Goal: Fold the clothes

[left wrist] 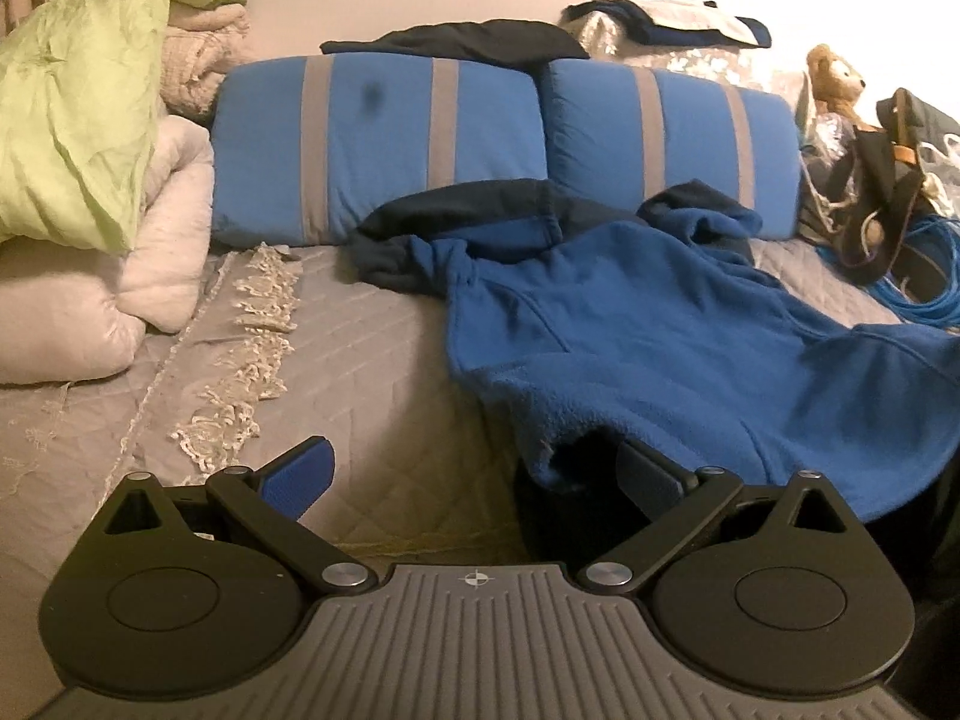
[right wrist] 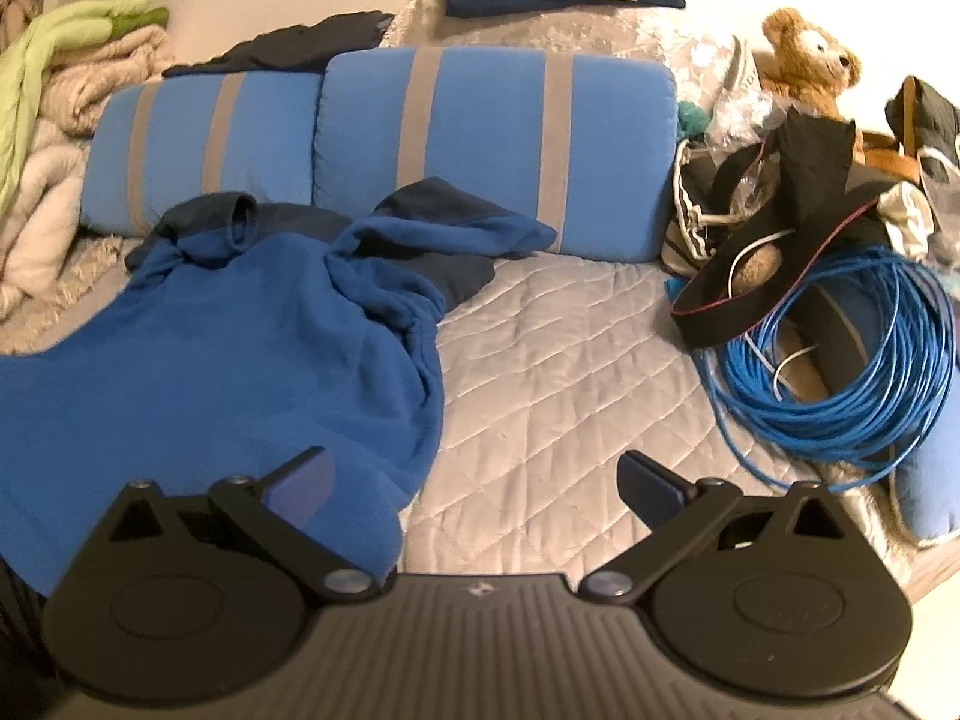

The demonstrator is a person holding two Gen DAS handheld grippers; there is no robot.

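Note:
A blue fleece sweater with dark navy sleeve ends lies spread and rumpled on the grey quilted bed. My left gripper is open at the sweater's near left hem corner. That corner droops just inside its right finger with nothing pressing on it. In the right wrist view the sweater fills the left side. My right gripper is open over the sweater's right edge: its left finger is above the fleece and its right finger above bare quilt.
Two blue pillows with grey stripes lie behind the sweater, with dark folded clothes beyond. A green blanket and white duvet pile up at left. At right are a blue cable coil, a black bag and a teddy bear.

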